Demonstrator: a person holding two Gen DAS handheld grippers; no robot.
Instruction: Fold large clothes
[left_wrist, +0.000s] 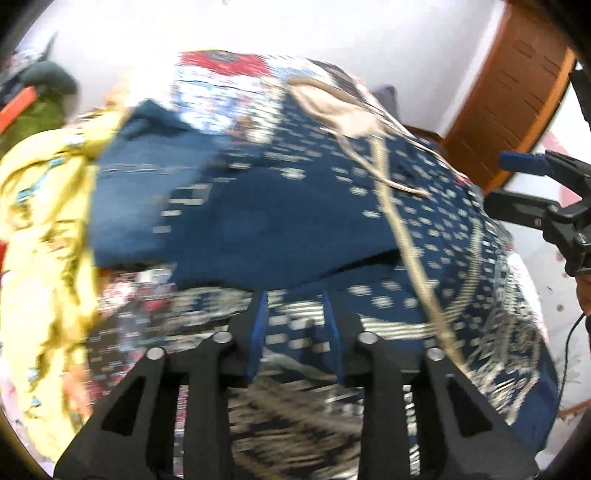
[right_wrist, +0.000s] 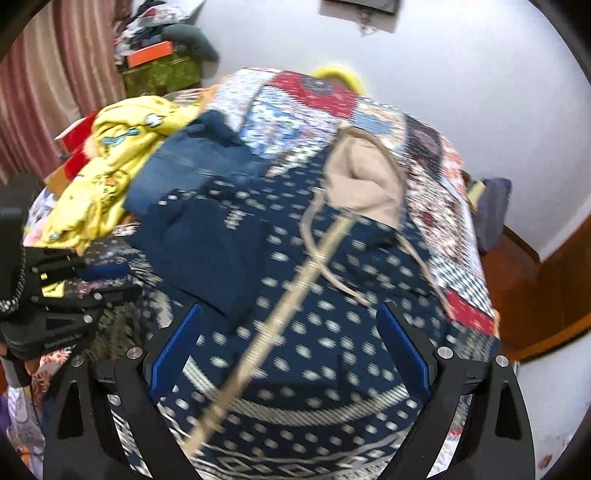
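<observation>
Blue-padded fingers of the left hand-held gripper low over the patterned navy hooded garment, pointing across it toward its folded plain-blue part; jaws narrowly parted, nothing seen between them, though motion blur makes the tips hard to read. Right hand-held gripper also low over the same garment, aimed up its front toward the beige-lined hood; jaws spread wide, empty, one on either side of the tan zipper line running diagonally between them. Seen from the left wrist, the right hand-held gripper reaching in from the right edge, above the garment's side. Seen from the right wrist, the left hand-held gripper entering at the left edge, near the garment's hem.

Spread flat on a bed with a patchwork cover, hood at the far end, drawstrings loose across the chest. Beside it on the bed, a crumpled yellow printed garment, touching the navy one's folded part.
</observation>
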